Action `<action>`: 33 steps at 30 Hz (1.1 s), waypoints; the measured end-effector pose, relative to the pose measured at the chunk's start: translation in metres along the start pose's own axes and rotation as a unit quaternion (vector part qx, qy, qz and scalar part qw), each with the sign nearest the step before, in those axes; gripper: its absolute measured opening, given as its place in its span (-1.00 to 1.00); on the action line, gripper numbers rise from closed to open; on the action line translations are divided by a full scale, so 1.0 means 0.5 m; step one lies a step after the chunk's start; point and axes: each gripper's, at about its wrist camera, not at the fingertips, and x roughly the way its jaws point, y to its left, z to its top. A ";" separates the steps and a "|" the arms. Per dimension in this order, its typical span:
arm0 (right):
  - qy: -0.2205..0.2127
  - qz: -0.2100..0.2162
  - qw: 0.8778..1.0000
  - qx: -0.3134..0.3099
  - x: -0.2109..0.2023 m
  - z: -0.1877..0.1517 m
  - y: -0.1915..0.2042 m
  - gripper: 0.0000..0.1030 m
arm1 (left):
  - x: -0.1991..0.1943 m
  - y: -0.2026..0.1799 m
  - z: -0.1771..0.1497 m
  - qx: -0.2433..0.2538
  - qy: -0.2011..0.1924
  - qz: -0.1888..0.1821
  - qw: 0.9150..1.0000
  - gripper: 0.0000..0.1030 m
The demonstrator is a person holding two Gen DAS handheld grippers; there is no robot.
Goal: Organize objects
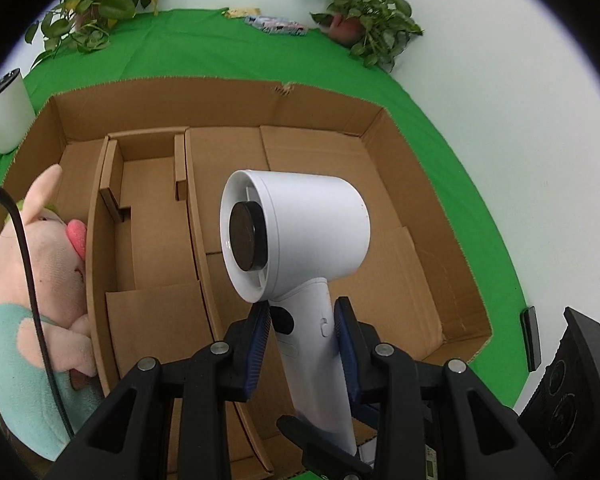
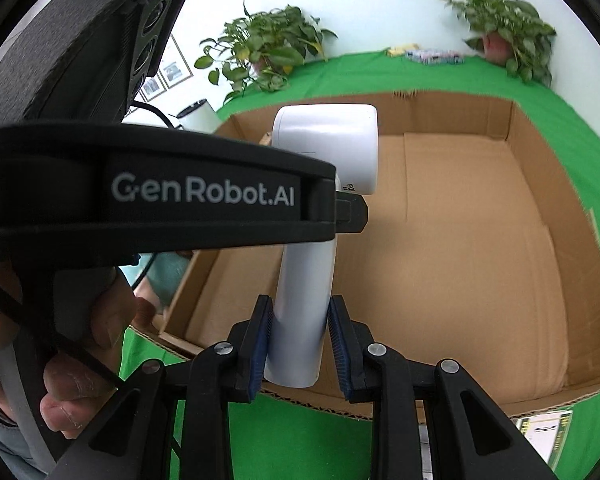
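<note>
Both grippers clamp one white hair dryer (image 1: 300, 240) by its handle: the left gripper (image 1: 302, 344) high near the head, the right gripper (image 2: 298, 340) at the base, jaws narrowly parted around it. It hangs above the cardboard box's (image 1: 456, 264) large right compartment. Uneven lowering could twist the handle loose, or knock the divider (image 1: 194, 216) beside the plush pig (image 1: 48, 256).

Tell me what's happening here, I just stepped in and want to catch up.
A person holds a white hair dryer by its handle with both grippers: the left gripper higher up, the right gripper near the base. It hangs over the large open compartment of a divided cardboard box on a green cloth. A plush pig already sits in the leftmost compartment.
</note>
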 end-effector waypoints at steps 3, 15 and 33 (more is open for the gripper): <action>0.010 0.004 1.000 0.009 0.024 0.001 -0.022 -0.49 | 0.021 0.003 0.001 -0.005 0.012 0.003 1.000 -0.39; 0.051 0.024 0.997 0.047 0.101 0.018 -0.096 -0.49 | 0.075 0.010 0.006 -0.023 0.060 0.022 0.998 -0.39; 0.060 0.029 0.996 0.061 0.144 0.062 -0.147 -0.57 | -0.010 -0.003 0.027 -0.017 0.024 0.027 0.999 -0.38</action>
